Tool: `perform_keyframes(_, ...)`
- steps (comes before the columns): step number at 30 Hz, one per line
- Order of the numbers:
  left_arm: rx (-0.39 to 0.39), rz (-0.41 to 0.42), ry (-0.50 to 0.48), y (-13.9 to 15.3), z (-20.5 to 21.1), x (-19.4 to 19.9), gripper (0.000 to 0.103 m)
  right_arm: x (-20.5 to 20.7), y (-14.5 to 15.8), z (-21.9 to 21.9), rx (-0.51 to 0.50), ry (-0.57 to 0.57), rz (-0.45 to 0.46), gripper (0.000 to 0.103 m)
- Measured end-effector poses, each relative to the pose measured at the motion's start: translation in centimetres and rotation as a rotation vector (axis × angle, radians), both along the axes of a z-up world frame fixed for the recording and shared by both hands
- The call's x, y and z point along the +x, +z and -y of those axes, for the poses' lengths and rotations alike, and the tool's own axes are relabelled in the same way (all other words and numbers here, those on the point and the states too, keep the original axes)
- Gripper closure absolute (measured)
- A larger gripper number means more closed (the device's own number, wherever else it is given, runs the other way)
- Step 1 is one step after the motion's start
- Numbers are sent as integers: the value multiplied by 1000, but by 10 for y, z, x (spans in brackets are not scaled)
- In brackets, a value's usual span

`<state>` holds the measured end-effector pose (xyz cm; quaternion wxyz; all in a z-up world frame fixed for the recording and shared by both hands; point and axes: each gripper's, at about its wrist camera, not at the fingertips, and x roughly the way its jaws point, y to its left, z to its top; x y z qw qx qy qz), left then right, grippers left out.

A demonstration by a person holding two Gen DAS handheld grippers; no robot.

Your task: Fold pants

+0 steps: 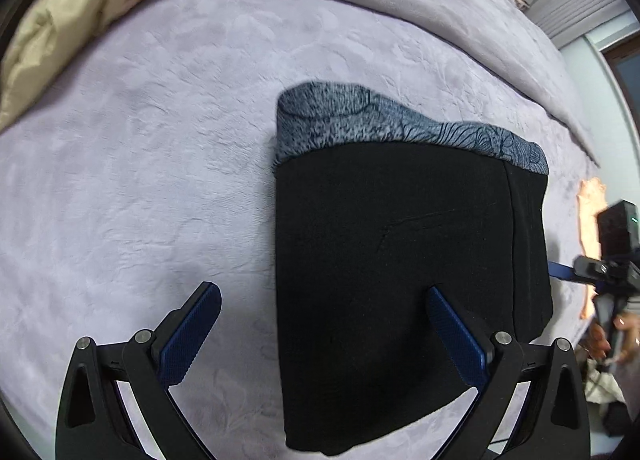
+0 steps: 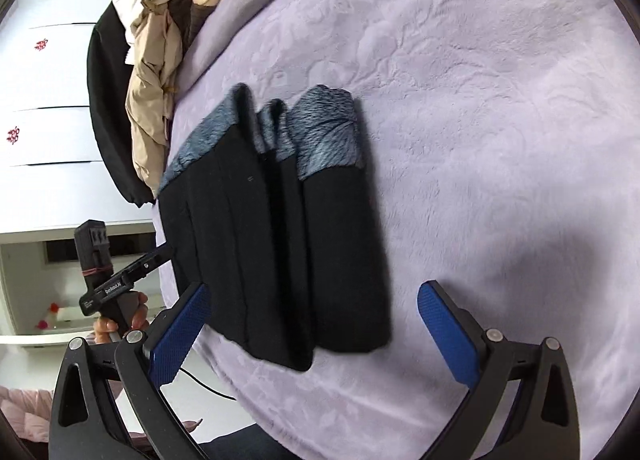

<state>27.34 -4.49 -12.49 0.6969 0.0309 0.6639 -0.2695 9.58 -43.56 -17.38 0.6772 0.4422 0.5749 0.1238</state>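
— Fingers (image 1: 192,340) of both grippers, how are they?
— Spread wide, holding nothing. Folded pants (image 1: 400,260) lie at frame centre on the lilac bed (image 1: 140,160); beige jacket (image 1: 60,20) upper left.

Both wrist views above pants (image 1: 400,260)

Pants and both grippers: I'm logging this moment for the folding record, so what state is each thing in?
Pants: folded into a compact stack on the purple blanket, grey fleece lining showing at one end; held by neither gripper.
Left gripper: open, empty, above the pants' edge.
Right gripper: open, empty, above the pants' near end.
Beige jacket: crumpled at the bed's edge, unfolded.
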Motion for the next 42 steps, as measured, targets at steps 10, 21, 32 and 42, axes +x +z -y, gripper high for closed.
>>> perform_keyframes(10, -134, -52, 14, -27, 17, 0, 0, 45, -38, -28, 188, 94, 36, 3)
perform_keyframes(21, -157, 50, -4, 46, 19, -39, 47, 24, 22, -47, 223, 38, 63, 56)
perform_keyframes(32, 58, 110, -16, 4, -9, -66, 9, -19, -9, -97, 104, 21, -49, 51)
perform_keyframes(42, 164, 180, 29, 17, -12, -83, 0, -18, 31, -113, -294, 32, -139, 20)
